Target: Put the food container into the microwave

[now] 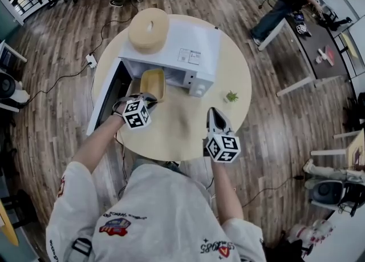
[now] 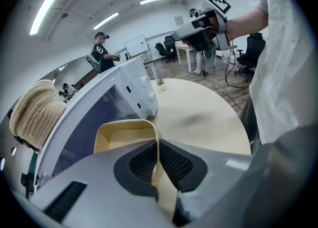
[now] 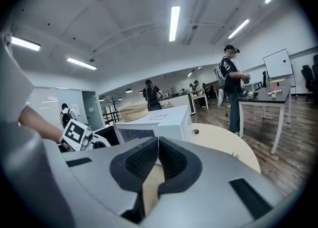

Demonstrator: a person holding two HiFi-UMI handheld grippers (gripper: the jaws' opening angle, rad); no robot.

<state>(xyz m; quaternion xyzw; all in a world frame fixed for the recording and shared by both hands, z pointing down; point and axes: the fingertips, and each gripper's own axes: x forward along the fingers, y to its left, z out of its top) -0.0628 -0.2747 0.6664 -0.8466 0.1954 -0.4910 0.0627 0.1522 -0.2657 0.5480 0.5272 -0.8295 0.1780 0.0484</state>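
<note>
The yellow container (image 1: 153, 83) sits at the open mouth of the microwave (image 1: 185, 49), above the table (image 1: 188, 127); I can't tell whether it has crossed the threshold. Its near wall is pinched between the pads of the left gripper (image 2: 158, 160), which are closed tight on that thin edge, so the tub juts forward from the jaws toward the cavity. The door (image 1: 104, 100) hangs wide open to the left. The right gripper (image 3: 158, 155) hovers over the table off to the side, jaws together, holding nothing.
</note>
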